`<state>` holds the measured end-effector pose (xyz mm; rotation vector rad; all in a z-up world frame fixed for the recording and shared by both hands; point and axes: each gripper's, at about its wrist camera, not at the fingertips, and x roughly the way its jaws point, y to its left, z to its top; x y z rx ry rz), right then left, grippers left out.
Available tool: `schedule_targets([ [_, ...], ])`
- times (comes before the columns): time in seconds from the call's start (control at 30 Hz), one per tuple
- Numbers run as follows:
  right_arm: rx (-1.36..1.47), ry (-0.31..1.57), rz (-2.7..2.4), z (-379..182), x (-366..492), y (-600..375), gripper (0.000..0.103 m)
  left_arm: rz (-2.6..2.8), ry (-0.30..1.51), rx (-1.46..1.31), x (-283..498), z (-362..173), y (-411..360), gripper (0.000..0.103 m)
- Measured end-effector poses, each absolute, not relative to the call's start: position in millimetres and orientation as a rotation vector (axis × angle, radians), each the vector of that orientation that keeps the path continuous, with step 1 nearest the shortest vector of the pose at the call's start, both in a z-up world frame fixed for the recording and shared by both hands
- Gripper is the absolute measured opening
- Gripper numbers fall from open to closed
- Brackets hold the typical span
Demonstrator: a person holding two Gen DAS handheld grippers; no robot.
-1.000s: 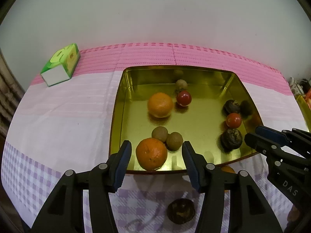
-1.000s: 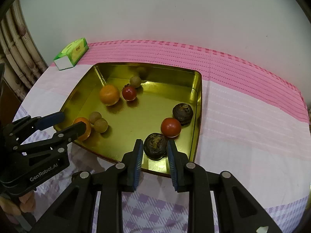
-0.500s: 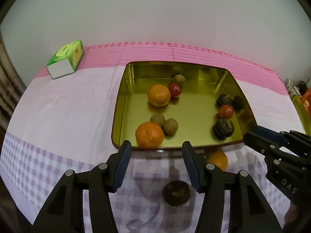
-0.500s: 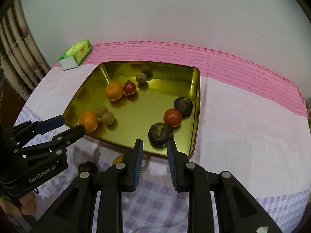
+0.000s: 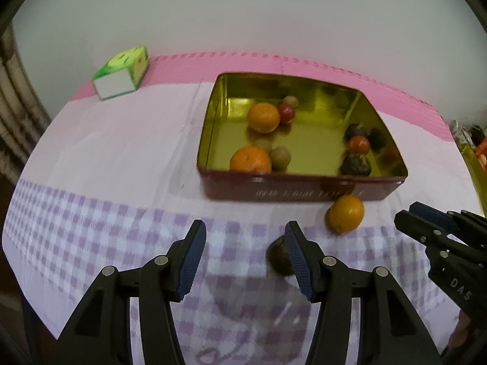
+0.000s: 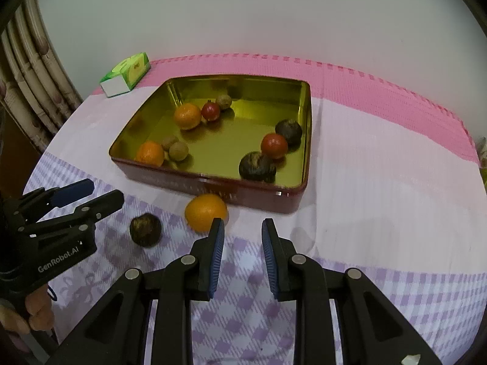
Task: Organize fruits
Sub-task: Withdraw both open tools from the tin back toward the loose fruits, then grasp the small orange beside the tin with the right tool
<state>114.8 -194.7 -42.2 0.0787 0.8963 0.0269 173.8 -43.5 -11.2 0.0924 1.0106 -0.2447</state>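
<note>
A gold-lined tin tray (image 5: pixel 304 193) (image 6: pixel 213 184) holds two oranges, two red fruits, small brown fruits and two dark fruits. An orange (image 5: pixel 345 213) (image 6: pixel 206 212) and a dark round fruit (image 5: pixel 278 258) (image 6: pixel 145 229) lie on the cloth in front of the tray. My left gripper (image 5: pixel 245 255) (image 6: pixel 89 196) is open and empty, with the dark fruit just behind its right finger. My right gripper (image 6: pixel 242 255) (image 5: pixel 409 217) is open and empty, just right of the loose orange.
A green and white tissue box (image 5: pixel 121 73) (image 6: pixel 126 74) sits at the back left on the pink and purple checked tablecloth. A curtain (image 6: pixel 27 91) hangs at the left. Another tray's rim (image 5: pixel 478 170) shows at the far right.
Both grippers have pulled back from the tray toward the table's front. The loose orange and dark fruit have come into fuller view. Both stay open and empty.
</note>
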Motion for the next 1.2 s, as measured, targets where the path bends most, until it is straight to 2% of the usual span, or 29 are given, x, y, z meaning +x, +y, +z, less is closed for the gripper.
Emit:
schedule_targets([
  [0.47, 0.078, 0.950, 0.056, -67.1, 105.0, -179.9, 0.024, -0.203, 1.069, 0.132, 155.3, -45.3, -28.4, 0.055],
  [1.03, 0.057, 0.987, 0.076, -86.2, 134.2, -156.6, 0.024, -0.171, 1.079, 0.087, 164.3, -58.5, -5.9, 0.055],
  [1.2, 0.045, 0.976, 0.066, -88.1, 136.9, -152.4, 0.032, -0.171, 1.077, 0.081, 165.2, -57.7, -2.7, 0.055],
])
